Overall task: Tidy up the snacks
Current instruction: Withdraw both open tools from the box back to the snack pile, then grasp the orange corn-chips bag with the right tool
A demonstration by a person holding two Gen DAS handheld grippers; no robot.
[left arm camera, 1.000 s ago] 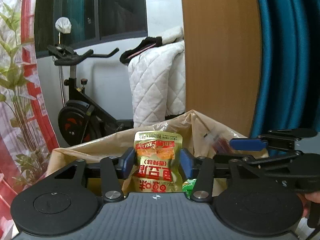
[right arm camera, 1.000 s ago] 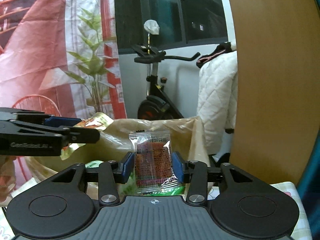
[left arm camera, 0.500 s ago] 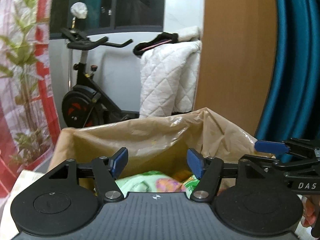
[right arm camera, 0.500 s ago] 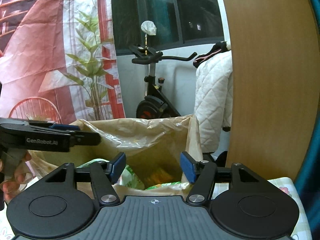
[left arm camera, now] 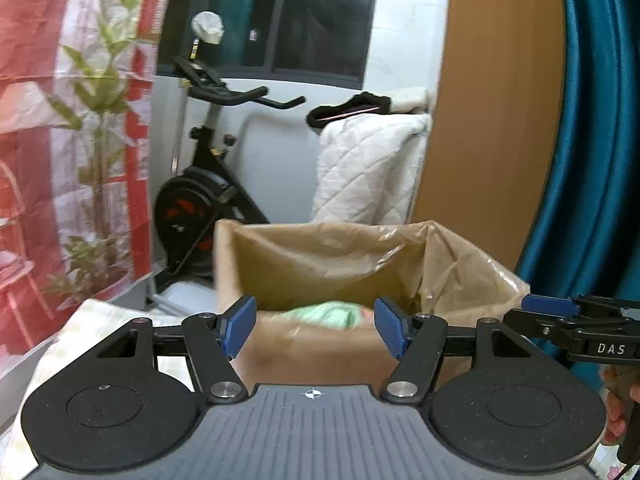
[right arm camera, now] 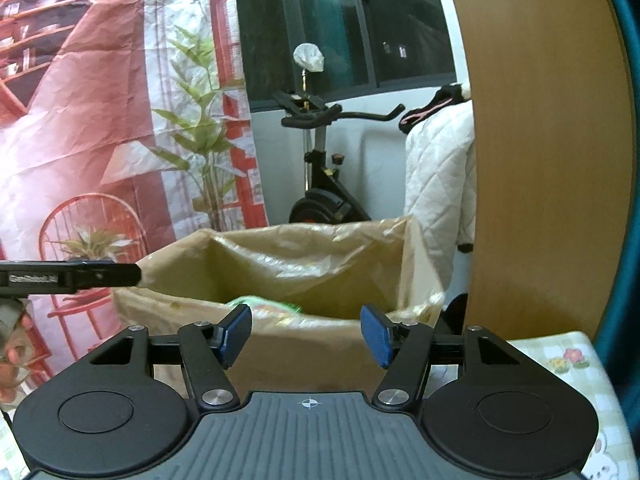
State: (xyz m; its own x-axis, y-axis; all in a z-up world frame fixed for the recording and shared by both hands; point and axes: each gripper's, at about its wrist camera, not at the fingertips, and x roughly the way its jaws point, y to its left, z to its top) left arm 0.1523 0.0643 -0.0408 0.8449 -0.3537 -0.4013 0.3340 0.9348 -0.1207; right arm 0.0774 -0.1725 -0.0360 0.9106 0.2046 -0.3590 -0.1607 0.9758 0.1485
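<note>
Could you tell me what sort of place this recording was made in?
Most likely a room in someone's home: an exercise bike stands by a dark window, a white quilted blanket hangs beside it, and a flower-patterned tablecloth covers the table.

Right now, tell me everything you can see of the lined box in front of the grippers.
The box is brown cardboard, upright and open at the top, lined with a thin, crinkled tan plastic bag whose edge folds out over the rim. Inside, a green snack packet shows near the front wall, blurred; the rest of the contents are hidden. The box stands on a pale checked tablecloth, beyond both open grippers, and neither touches it.
</note>
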